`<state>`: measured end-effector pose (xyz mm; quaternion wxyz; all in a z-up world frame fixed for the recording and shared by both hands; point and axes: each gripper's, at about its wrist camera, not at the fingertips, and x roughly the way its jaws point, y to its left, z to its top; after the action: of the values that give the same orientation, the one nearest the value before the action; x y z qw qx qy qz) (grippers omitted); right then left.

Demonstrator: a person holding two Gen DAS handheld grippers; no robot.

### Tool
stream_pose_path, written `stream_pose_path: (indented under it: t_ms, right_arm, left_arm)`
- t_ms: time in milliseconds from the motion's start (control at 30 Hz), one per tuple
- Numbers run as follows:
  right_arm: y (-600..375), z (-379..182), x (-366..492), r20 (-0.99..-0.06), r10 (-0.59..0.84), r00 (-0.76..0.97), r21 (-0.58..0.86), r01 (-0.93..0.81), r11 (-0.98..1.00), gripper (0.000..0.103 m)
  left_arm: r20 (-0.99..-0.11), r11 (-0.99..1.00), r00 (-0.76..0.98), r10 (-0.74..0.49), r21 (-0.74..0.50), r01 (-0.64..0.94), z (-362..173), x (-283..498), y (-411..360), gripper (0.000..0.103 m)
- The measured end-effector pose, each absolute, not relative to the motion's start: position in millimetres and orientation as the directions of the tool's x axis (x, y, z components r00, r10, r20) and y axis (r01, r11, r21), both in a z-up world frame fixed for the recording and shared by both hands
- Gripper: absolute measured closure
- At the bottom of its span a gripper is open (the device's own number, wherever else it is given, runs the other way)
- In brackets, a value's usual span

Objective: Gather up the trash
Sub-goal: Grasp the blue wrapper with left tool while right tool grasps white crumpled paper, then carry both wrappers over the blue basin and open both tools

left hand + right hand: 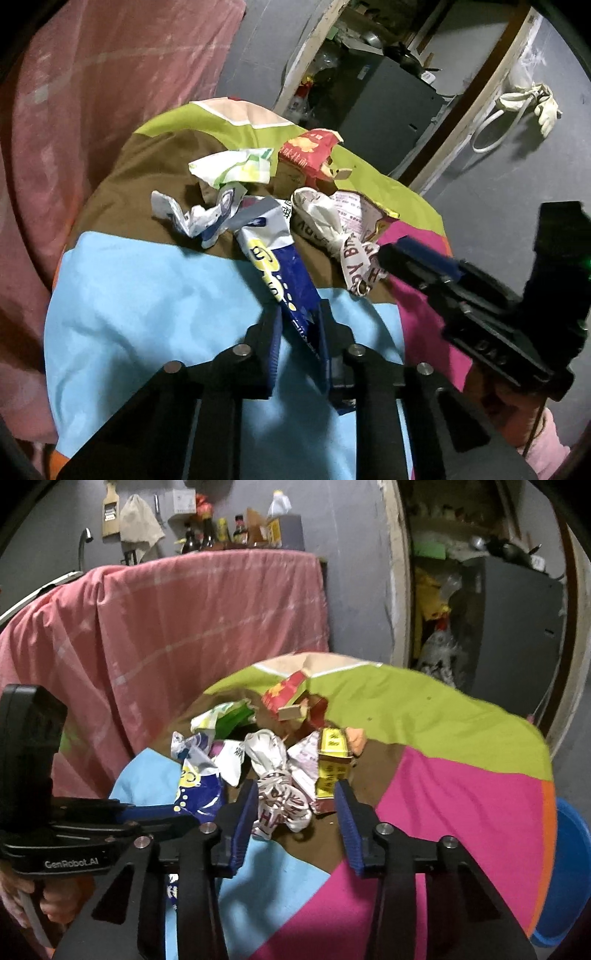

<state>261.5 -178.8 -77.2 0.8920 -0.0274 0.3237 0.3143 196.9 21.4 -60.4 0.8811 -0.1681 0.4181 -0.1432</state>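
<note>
While a heap of wrappers lies mid-desk (461,782), the left claw (301,325) is clamped on the blue wrapper (291,277) at the heap's near edge. Beside it, the right claw (295,808) stands apart around a crumpled white bag (280,797) — light, soft, slippery; pinch a thick fold.

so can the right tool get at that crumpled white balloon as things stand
Probably yes: the crumpled white balloon already lies between the right tool's open jaws, with nothing on top; only the yellow carton crowds one side.

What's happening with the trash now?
Left tool shut on blue wrapper. Right tool open around white wrapper, not gripping. Yellow box crowds it.
</note>
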Motion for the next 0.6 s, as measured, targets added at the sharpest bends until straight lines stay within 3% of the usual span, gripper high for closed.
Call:
stream_pose_path:
  t_ms: [300,467,600]
  right_arm:
    - [-166,-95,275,-0.667,0.559,0.493,0.206,-0.599,0.774,0.07]
    - [-169,-101,275,-0.685,0.557,0.47,0.23,-0.586,0.777,0.088]
    - [-174,-100,266,-0.674,0.562,0.478,0.234,-0.584,0.778,0.096]
  left_arm:
    - [-0.691,0.911,0.619,-0.373,-0.399,0.104,-52,197,21,0.097]
    - [-0.693,0.916,0.625,-0.359,-0.389,0.095,-51,193,20,0.098]
    - [-0.69,0.919,0.633,-0.35,-0.383,0.091,-47,193,17,0.099]
